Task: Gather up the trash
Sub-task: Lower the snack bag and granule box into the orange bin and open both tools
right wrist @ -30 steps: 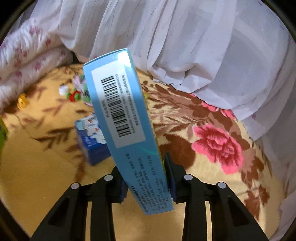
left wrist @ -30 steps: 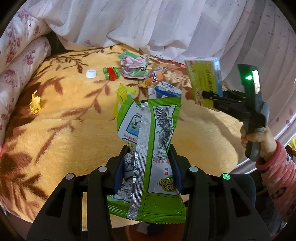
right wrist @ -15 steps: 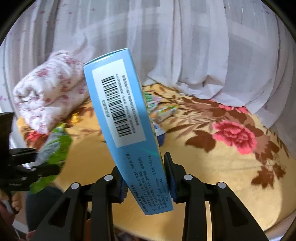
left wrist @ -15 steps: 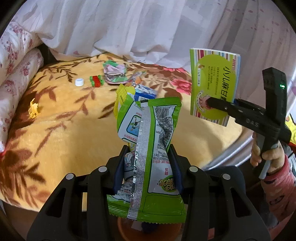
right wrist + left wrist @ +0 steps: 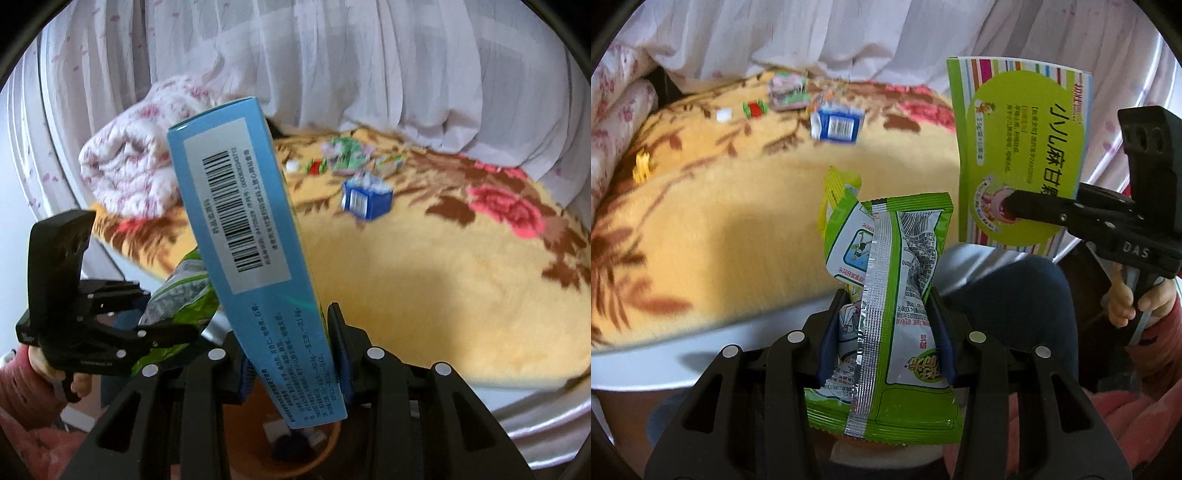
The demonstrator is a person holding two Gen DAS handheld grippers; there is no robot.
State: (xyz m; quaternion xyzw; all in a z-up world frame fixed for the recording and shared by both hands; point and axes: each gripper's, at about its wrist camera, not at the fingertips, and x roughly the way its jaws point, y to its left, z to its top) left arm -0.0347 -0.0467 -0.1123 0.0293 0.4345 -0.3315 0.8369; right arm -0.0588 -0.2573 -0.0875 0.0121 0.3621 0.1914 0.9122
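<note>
Holding green wrapper | blue carton | bin holds scraps

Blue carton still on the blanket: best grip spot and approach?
Take the blue carton across its two wide flat faces, near the middle, coming down from above. It lies on its side on the soft blanket, barcode end facing the cameras, with open space around it, so a claw can straddle it.
</note>
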